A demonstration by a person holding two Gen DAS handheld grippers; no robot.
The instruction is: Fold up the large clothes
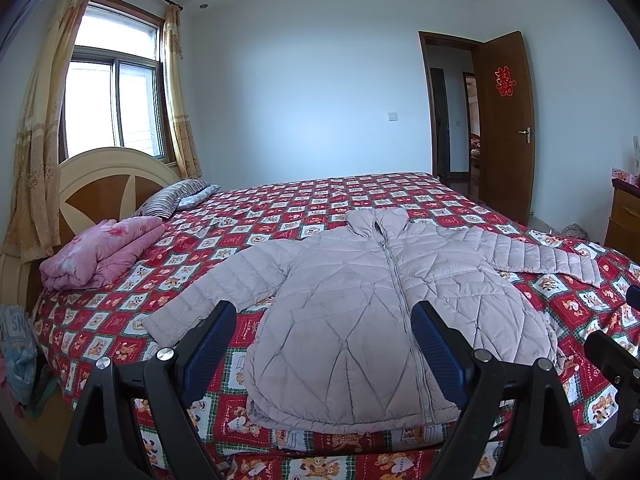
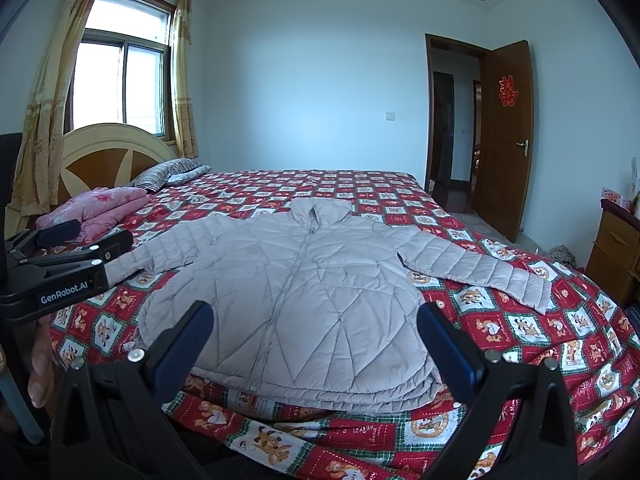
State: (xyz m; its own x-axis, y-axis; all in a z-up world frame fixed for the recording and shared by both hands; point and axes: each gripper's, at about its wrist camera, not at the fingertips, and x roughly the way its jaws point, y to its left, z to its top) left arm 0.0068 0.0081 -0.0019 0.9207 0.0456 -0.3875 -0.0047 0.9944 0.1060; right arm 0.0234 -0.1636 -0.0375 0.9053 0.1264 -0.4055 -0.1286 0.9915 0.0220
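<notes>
A pale grey-pink quilted puffer jacket [image 1: 360,300] lies flat and zipped on the red patterned bedspread [image 1: 280,216], both sleeves spread out to the sides. It also shows in the right wrist view [image 2: 304,292]. My left gripper [image 1: 324,320] is open and empty, held above the jacket's hem near the bed's front edge. My right gripper [image 2: 316,320] is open and empty, also above the hem. The left gripper appears at the left of the right wrist view [image 2: 76,240], beside the jacket's left sleeve.
A folded pink quilt [image 1: 100,252] and a striped pillow [image 1: 172,200] lie by the headboard [image 1: 104,184] at the left. A wooden cabinet [image 1: 624,220] stands at the right. An open brown door [image 1: 508,128] is at the back right.
</notes>
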